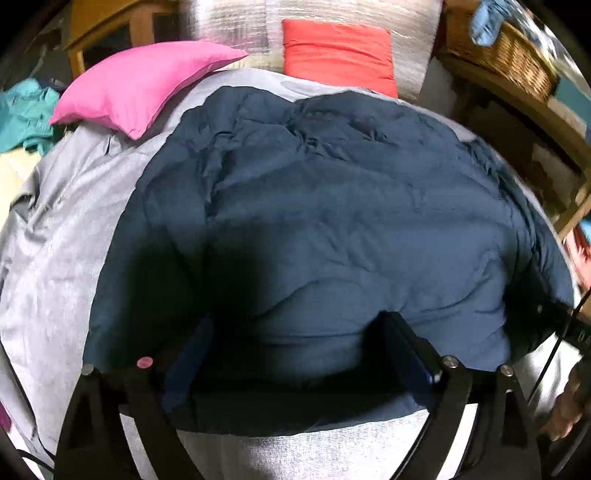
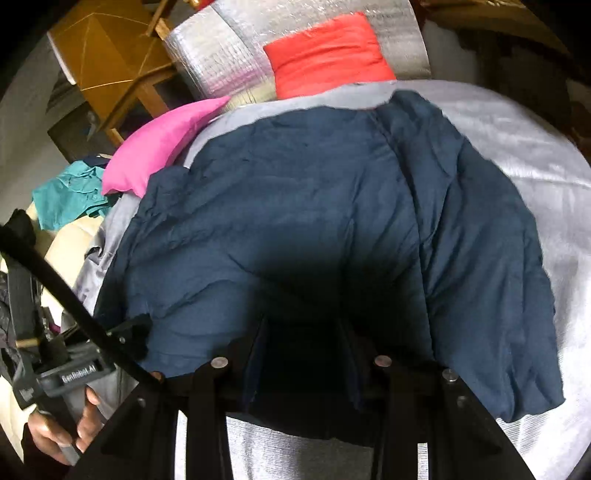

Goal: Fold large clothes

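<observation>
Garment: I see a large navy garment [image 1: 332,221] spread across the grey bed cover [image 1: 62,258], rumpled, with creases running through its middle; its near hem lies right at my tongs in both views.
Left tongs: my left tongs [image 1: 295,350] stand wide apart over the near edge of the navy cloth. The cloth lies between the two fingers, but I see no pinch on it.
Right tongs: my right tongs [image 2: 303,343] are parted too, though less widely, with the gap between them in deep shadow. I cannot tell whether any fabric is caught there.
Fold: in the right wrist view a folded-over strip of the garment [image 2: 480,240] runs from far to near along its right side.
Bed: bare grey cover shows to the right of the garment in the right wrist view, and to the left of it in the left wrist view.
Pillows: a pink pillow [image 1: 140,85] sits at the far left, a red pillow [image 1: 340,55] at the far middle against a silvery padded headboard [image 1: 229,33].
Surroundings: teal cloth [image 2: 70,195] lies off the bed's left; a wicker basket [image 1: 517,62] stands far right.
Hands: my left hand [image 2: 62,424] holding its grip shows at near left in the right wrist view.
</observation>
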A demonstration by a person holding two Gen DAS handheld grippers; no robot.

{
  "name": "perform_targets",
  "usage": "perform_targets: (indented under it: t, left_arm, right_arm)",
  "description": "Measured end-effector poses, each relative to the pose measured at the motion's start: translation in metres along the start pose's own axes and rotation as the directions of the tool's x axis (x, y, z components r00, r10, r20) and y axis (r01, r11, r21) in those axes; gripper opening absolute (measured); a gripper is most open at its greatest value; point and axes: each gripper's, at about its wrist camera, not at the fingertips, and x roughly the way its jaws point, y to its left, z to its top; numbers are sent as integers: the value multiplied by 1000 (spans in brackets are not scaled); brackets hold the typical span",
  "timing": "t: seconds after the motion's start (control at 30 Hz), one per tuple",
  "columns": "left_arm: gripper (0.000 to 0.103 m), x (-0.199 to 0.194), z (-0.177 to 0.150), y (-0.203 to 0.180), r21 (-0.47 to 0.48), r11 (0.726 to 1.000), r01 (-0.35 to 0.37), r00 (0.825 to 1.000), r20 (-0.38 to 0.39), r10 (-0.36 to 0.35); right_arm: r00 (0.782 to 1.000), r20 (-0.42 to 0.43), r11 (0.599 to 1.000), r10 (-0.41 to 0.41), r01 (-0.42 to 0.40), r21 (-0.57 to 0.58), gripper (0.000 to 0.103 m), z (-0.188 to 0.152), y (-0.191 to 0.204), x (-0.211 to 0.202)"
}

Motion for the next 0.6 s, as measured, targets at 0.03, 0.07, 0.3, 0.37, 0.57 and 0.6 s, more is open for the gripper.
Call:
perform_targets:
  t: [0.03, 0.07, 0.3, 0.37, 0.57, 0.6]
  left_arm:
    - [97, 3, -1, -2, 20, 1000, -11, 1000, -6, 11]
    - [98, 3, -1, -6, 22, 1000, -13, 1000, -8, 13]
    - [101, 5, -3, -9, 31, 999, -30, 1000, -9, 30]
    - [101, 2, -4, -10, 31, 999, -22, 1000, -21, 23]
    - [101, -1, 6, -14, 4, 999, -31, 999, -8, 31]
    - [101, -1, 7, -14, -1, 1000, -30, 1000, -4, 30]
  right_arm:
    - [1000, -1, 1000, -9, 9, 4, 41, 0, 0, 1]
    - [1000, -1, 1000, -15, 15, 6, 41, 2, 1, 4]
    - [998, 24, 996, 51, -53, 74, 42, 7, -3, -10]
    - [995, 87, 997, 45, -49, 53, 42, 13, -5, -24]
    - [981, 192, 998, -5, -9, 70, 42, 44, -19, -41]
    - [983, 184, 996, -12, -3, 85, 42, 50, -23, -37]
